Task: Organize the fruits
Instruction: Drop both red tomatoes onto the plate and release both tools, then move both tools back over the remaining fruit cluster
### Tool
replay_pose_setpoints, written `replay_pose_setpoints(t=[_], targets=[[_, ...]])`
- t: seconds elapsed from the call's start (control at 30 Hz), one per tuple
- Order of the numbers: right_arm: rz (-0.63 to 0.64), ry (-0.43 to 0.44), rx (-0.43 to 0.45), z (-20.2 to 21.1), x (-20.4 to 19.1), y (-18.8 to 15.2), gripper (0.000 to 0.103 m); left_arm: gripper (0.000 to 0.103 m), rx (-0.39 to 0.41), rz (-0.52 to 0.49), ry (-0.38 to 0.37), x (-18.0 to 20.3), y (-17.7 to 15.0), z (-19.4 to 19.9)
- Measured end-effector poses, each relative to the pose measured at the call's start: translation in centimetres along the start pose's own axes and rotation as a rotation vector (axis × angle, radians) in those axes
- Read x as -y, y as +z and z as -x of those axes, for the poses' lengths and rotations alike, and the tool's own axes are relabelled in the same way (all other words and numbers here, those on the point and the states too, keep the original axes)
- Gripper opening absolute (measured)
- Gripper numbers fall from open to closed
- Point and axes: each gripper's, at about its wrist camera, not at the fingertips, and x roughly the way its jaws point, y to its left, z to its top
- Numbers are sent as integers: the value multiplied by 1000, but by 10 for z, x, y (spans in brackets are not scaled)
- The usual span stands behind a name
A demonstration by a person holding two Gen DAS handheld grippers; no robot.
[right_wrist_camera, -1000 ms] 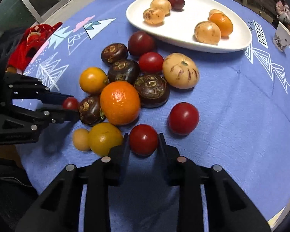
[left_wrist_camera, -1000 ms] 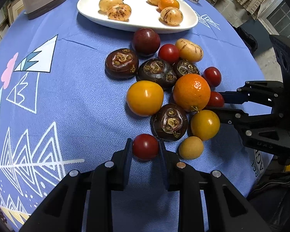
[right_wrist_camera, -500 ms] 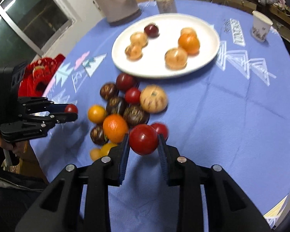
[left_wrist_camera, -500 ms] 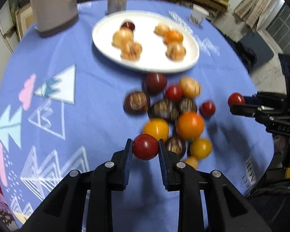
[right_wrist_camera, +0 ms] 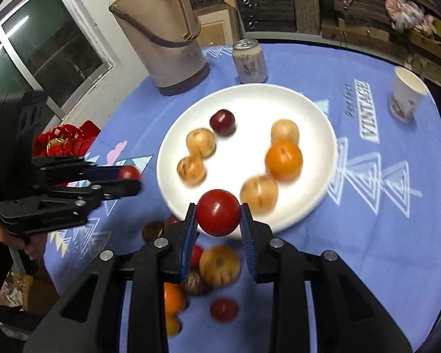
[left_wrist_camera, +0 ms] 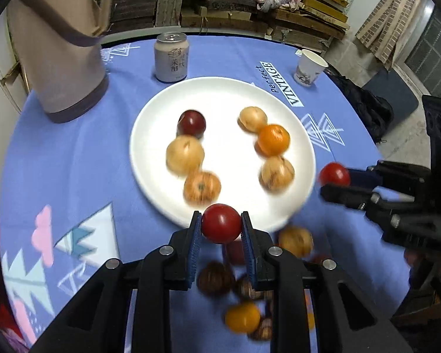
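Note:
My left gripper (left_wrist_camera: pixel 221 223) is shut on a red tomato (left_wrist_camera: pixel 221 223), held in the air at the near rim of the white plate (left_wrist_camera: pixel 161 111). My right gripper (right_wrist_camera: pixel 218 213) is shut on another red tomato (right_wrist_camera: pixel 218 212), also held at the plate's (right_wrist_camera: pixel 250 100) near rim. Each gripper shows in the other's view, the right one (left_wrist_camera: pixel 335 181) right of the plate, the left one (right_wrist_camera: pixel 129 178) left of it. The plate holds several fruits: an orange (right_wrist_camera: pixel 283 159), a dark plum (right_wrist_camera: pixel 222 122) and pale striped fruits. Loose fruits (left_wrist_camera: pixel 241 316) lie on the blue cloth below the grippers.
A beige thermos jug (right_wrist_camera: pixel 161 29) stands at the back left, a drink can (right_wrist_camera: pixel 249 61) behind the plate and a paper cup (right_wrist_camera: pixel 407 94) at the back right. A red bag (right_wrist_camera: pixel 64 139) lies beyond the table's left edge. Cardboard stacks fill the background.
Both grippers have lifted their tomatoes off the cloth and carried them up and forward from the fruit pile to the plate's near rim.

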Motion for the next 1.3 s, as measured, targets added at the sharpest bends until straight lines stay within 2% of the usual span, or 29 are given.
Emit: replay_pose_setpoints(t=[0.2,0.47,0.6,0.67,0.73,0.77,0.83,0.9,1.03,1.2,1.3], targets=[[53,-28,-33,-44,7,29,28,26,-24,-17,-26,4,42,-44],[19,-15,-55,-72,26,39,31,27,-55,-2,-14,-2,59,-75],[-12,4,-36,-65,30,38,35,38,-57,32,-22,-6,58,-75],[-28,10,-18,-55,30,34,39,51,-41,31,-15,-5,56,-67],[-36,7,-3,-44,30,29,50,56,-25,28,-11,-4,53,-57],[-39,4,3,-37,29,25,54,60,-17,33,-16,-4,50,-51],[-46,-8,4,-26,28,14,75,65,-6,55,-17,-6,40,-39],[-44,-19,-18,-17,26,-1,89,66,7,77,10,-10,26,-27],[-46,-45,-68,-4,24,-38,90,67,-11,125,57,-21,-17,-11],[-104,-105,-133,0,24,-78,90,68,-91,185,60,-32,-73,-5],[-92,-117,-146,3,18,-97,90,68,-113,204,69,-32,-94,-2]])
